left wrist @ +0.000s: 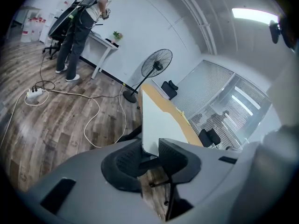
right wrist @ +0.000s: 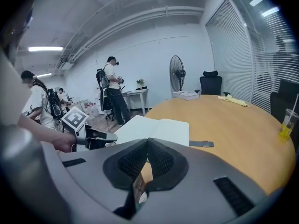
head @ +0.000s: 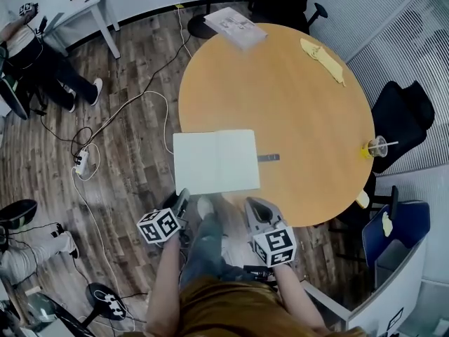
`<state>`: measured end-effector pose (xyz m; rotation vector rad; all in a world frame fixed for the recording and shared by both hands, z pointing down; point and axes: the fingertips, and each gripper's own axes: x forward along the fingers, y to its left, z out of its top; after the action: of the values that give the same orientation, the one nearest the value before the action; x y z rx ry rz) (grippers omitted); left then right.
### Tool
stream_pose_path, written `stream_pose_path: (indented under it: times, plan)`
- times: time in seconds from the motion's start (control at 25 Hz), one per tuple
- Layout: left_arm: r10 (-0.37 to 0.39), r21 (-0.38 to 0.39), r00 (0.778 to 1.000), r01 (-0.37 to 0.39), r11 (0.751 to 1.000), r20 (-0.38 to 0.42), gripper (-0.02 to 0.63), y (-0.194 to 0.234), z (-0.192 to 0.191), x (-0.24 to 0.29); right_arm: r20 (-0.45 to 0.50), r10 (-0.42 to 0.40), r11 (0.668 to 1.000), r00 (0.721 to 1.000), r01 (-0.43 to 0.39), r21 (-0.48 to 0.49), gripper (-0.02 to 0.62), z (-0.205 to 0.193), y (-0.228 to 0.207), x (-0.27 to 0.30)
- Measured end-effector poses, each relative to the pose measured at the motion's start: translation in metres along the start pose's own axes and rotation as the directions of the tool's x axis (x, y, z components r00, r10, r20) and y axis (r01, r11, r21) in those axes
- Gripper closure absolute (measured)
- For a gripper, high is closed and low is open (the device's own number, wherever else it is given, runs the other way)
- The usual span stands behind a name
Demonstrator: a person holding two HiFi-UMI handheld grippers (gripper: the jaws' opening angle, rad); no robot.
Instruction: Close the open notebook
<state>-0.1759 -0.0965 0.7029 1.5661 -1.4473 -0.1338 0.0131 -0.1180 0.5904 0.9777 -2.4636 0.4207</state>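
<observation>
- Two handheld grippers sit low at the near side of a round wooden table (head: 295, 104), which stands on a wood-plank floor.
- One open notebook (head: 216, 161) lies flat at the table's near-left edge with blank white pages up. Its left half overhangs the rim.
- The left gripper (head: 184, 196) is at the notebook's near-left corner. In its own view its jaws stand partly apart, with that corner of the notebook (left wrist: 159, 122) reaching in between them. The page lies close to the right pad, and a gap shows on the other side.
- The right gripper (head: 254, 203) is just short of the notebook's near-right corner, apart from it. In its own view the jaw tips are pressed together, and the notebook (right wrist: 154, 129) lies beyond them.
- A small dark strip (head: 268, 158) lies just right of the notebook.
- Far side of the table: a stack of papers (head: 236, 27) and a yellow cloth (head: 323, 59).
- Right edge: a clear plastic cup (head: 377, 147) with a straw.
</observation>
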Motion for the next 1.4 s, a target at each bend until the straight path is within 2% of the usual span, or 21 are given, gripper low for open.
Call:
stream_pose_path:
  times: [0.6, 1.4]
  plan:
    - [-0.009, 0.090, 1.000, 0.009, 0.996, 0.001, 0.518, -0.027, 0.015, -0.014, 0.080, -0.019, 0.999, 0.997, 0.021, -0.026, 0.583, 0.030, 0.008, -0.015]
    - [-0.039, 0.227, 0.999, 0.038, 0.973, 0.003, 0.558, -0.070, 0.041, -0.021, 0.169, -0.057, 0.998, 0.984, 0.061, -0.021, 0.583, 0.059, 0.003, -0.023]
